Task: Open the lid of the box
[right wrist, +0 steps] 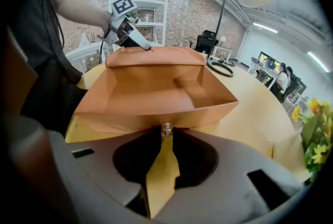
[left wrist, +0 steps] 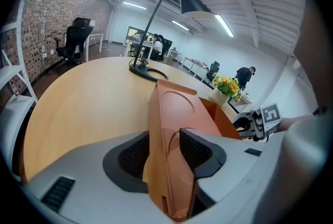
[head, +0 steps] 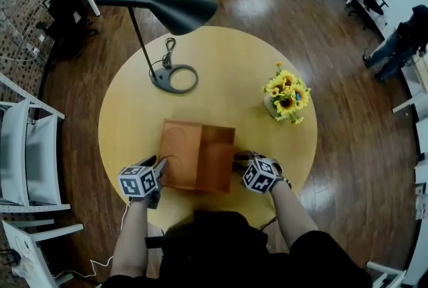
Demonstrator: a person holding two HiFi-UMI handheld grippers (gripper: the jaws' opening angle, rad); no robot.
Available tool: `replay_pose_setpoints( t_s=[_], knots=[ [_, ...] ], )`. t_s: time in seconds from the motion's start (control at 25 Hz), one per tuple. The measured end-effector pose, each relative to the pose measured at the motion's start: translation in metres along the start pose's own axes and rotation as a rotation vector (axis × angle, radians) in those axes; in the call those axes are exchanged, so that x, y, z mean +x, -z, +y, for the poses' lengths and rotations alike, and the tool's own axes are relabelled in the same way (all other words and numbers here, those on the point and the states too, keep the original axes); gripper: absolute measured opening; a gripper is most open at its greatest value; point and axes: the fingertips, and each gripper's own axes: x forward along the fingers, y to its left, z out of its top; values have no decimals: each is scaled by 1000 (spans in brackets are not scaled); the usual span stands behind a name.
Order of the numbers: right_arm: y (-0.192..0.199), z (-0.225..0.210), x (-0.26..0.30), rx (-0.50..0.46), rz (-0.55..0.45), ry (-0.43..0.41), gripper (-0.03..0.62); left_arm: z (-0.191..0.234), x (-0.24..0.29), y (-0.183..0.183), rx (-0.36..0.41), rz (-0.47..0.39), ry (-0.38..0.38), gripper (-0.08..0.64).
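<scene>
A brown box (head: pixel 218 158) lies open on the round yellow table (head: pixel 134 116). Its lid (head: pixel 180 153) is swung over to the left. My left gripper (head: pixel 160 166) is shut on the lid's near left edge. In the left gripper view the lid (left wrist: pixel 174 108) stands on edge between the pads of that gripper (left wrist: pixel 164 153). At the box's right wall my right gripper (head: pixel 238 163) is closed. In the right gripper view its jaw tips (right wrist: pixel 166 132) pinch a small metal stud (right wrist: pixel 166 128) on the box wall (right wrist: pixel 156 111). The box's inside (right wrist: pixel 161 85) looks empty.
A black desk lamp (head: pixel 172 78) stands on the table behind the box, its shade (head: pixel 177 9) overhanging. A vase of sunflowers (head: pixel 286 96) sits at the right. White chairs (head: pixel 27 153) stand left of the table. A person (head: pixel 404 36) is far right.
</scene>
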Motion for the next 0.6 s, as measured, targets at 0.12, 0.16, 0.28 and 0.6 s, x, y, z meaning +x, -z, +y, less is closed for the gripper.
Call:
replay_pose_setpoints(
  t_s=[0.12, 0.16, 0.28, 0.6],
  knots=[
    [6, -1, 7, 20, 36, 15, 77, 1, 2, 0, -11, -11, 4, 173],
    [8, -2, 8, 26, 47, 22, 80, 2, 2, 0, -18, -16, 6, 173],
    [11, -6, 3, 40, 62, 52, 106, 5, 2, -1, -37, -56, 8, 174],
    [2, -24, -76, 296, -202, 233, 140, -7, -26, -20, -27, -238, 49, 176]
  ],
)
